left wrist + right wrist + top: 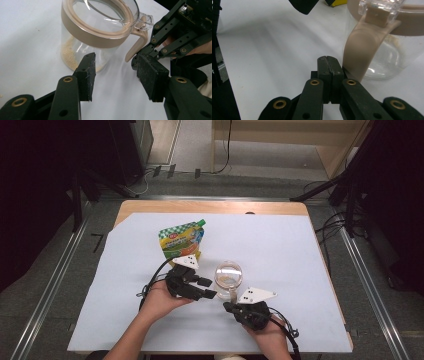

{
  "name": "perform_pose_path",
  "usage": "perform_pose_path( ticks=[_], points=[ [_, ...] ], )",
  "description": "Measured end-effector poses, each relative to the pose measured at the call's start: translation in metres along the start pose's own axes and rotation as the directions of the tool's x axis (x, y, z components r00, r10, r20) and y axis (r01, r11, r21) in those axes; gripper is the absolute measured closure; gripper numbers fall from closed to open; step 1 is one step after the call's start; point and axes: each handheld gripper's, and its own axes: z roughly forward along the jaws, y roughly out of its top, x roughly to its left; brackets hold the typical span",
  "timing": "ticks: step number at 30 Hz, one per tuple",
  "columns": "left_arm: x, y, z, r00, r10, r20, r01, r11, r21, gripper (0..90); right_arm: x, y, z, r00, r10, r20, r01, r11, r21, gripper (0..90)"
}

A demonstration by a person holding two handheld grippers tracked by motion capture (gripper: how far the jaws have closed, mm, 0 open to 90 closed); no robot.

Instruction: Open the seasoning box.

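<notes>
while the glass jar (pixel 229 280) stands mid-surface with its tan latch (pixel 362 57) just beside the closed right tongs (pixel 231 307), the left tongs (pixel 207 288) gape empty beside it. a green-and-yellow pouch (pixel 183 241) lies farther back, well clear. white sheet (pixel 280 250) covers the wooden surface (pixel 210 207); grey floor (pixel 45 270) lies around.

The left tool (pixel 204 289) is showing matte black linkage arms with brass-ringed pivot holes, each ending in a flat, rough rectangular pad (pixel 88 75). The right tool (pixel 229 306) is wearing the same black links and brass rings. A pale three-cornered plate is sitting atop each tool, and a black cable is trailing behind each. The forearms are showing no sleeves.
</notes>
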Motion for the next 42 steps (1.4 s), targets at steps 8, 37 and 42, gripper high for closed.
perform_pose_path(
  ticks=[8,37,42],
  points=[
    [0.001,0.000,0.000,1.0000,0.006,-0.006,-0.006,1.0000,0.003,48.7,0.001,0.000,0.000,0.9999,0.006,0.009,-0.006,1.000,-0.002,90.0],
    [0.001,-0.001,0.003,0.9999,0.009,-0.010,-0.009,0.9999,0.007,44.4,-0.039,-0.005,-0.026,0.9901,0.086,0.111,-0.084,0.996,-0.022,90.0],
    [0.000,0.000,0.004,0.9999,0.009,-0.010,-0.009,0.9999,0.006,43.9,-0.052,-0.007,-0.029,0.9877,0.115,0.106,-0.112,0.993,-0.030,90.0]
  ],
)
